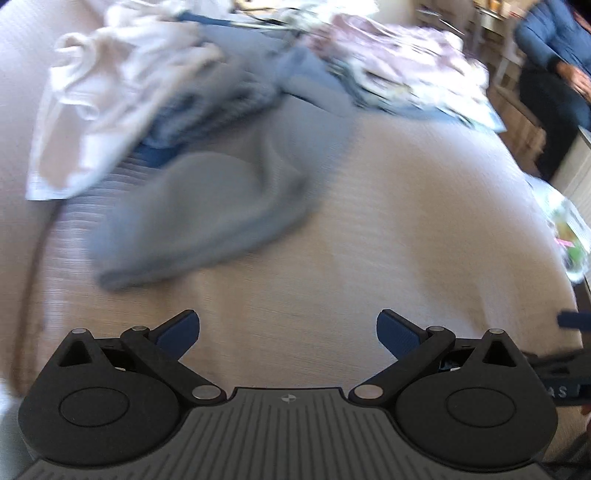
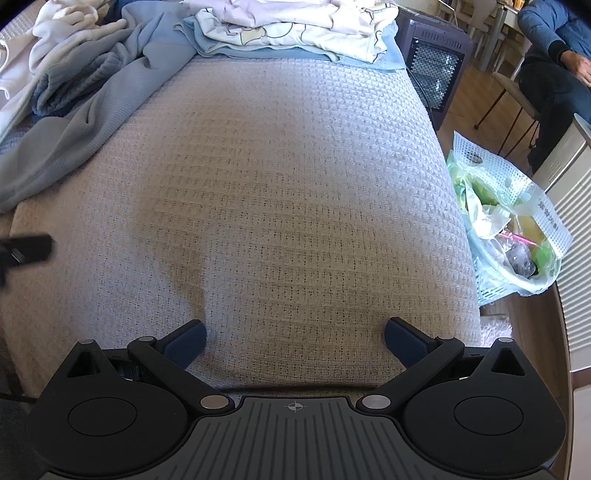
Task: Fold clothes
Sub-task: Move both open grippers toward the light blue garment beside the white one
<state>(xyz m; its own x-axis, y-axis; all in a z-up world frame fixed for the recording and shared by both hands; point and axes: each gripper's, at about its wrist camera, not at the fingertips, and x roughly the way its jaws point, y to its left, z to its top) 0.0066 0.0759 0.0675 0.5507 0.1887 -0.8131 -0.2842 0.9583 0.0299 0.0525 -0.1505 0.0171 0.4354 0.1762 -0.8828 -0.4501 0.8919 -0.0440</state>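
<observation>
Left hand-held gripper: spread wide, nothing held.
Right hand-held gripper: likewise released.
Blue garment: crumpled far left on bed.
Basket: right of bed.

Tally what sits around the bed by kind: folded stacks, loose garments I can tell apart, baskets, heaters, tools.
Folded stack: 1
Loose garments: 2, the grey-blue garment and the white garment; more may be hidden
Basket: 1
Heater: 1
Tools: 2, left tool and right tool, both open and empty
Total: 7

waffle-weave cloth bedcover, soft grey knit garment
</observation>
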